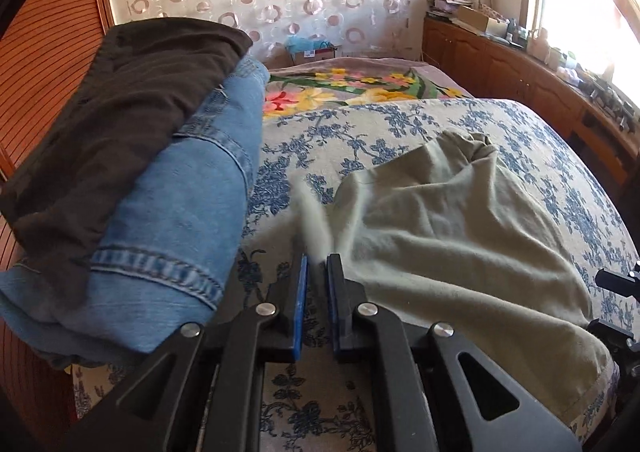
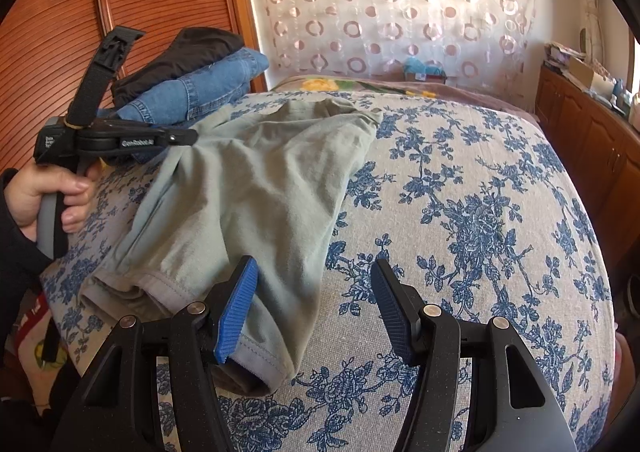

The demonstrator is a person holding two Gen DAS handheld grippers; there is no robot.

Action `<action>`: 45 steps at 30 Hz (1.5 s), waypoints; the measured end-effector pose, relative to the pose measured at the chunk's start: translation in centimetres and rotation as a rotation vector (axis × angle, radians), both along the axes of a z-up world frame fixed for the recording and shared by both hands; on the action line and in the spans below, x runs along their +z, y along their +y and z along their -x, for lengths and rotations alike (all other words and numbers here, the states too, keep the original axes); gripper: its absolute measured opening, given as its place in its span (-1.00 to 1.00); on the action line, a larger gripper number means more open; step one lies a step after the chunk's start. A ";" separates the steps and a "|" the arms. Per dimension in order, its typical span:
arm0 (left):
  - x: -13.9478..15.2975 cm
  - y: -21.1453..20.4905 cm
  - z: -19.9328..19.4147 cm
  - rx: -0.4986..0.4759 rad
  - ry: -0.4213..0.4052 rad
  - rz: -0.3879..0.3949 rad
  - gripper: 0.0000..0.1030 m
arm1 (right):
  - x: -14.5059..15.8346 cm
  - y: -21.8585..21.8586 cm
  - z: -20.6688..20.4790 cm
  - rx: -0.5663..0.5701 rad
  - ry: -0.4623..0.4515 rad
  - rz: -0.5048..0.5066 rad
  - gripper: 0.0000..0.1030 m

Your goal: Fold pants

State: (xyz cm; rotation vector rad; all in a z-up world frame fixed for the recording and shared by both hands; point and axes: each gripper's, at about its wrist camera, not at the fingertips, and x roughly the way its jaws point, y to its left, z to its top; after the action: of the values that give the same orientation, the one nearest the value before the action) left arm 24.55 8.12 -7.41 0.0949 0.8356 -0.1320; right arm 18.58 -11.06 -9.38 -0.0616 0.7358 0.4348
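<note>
Right wrist | pants [image 2: 248, 188] lengthwise toward curtain | left claw [image 1: 318, 264] pinching them | right claw [image 2: 314, 284] released

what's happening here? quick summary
A person is folding pants on a bed with a handheld gripper in each hand. The left gripper is shut on a pinch of the olive-green pants, which lie rumpled on the blue-floral bedspread. The right gripper is open over the near hem, holding nothing. Jeans and a dark garment are already stacked at the left.
</note>
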 end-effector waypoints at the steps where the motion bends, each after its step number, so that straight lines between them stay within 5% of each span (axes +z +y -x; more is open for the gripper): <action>1: 0.1 0.1 0.1 0.001 -0.004 0.002 -0.84 | 0.1 0.0 0.0 0.000 0.001 0.001 0.17; 7: 0.6 -0.5 0.0 -0.018 -0.012 0.022 -0.33 | 0.1 0.0 0.0 0.000 0.000 0.000 0.17; 12: 0.8 -1.2 1.7 -0.056 -0.027 0.055 -0.13 | 0.1 0.0 0.0 -0.001 -0.001 -0.001 0.17; 15: 0.7 -1.6 3.2 -0.079 -0.043 0.071 0.27 | 0.3 0.1 0.2 0.000 -0.006 0.000 0.17; 30: 0.0 -2.0 11.3 -0.123 -0.078 0.129 0.28 | 0.9 0.0 0.8 0.009 -0.022 0.010 0.17; 40: -0.7 -2.5 14.8 -0.142 -0.060 0.151 0.18 | 2.8 -1.2 4.9 0.028 -0.059 0.012 0.15; 45: -1.6 -2.4 15.9 -0.142 -0.039 0.160 0.08 | 2.4 -0.4 6.2 0.056 -0.047 0.048 -0.32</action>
State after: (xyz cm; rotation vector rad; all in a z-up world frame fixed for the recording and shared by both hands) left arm 8.69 5.72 -8.98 0.0058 0.7767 -0.3294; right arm 12.34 -11.50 -6.99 -0.1371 0.6990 0.4678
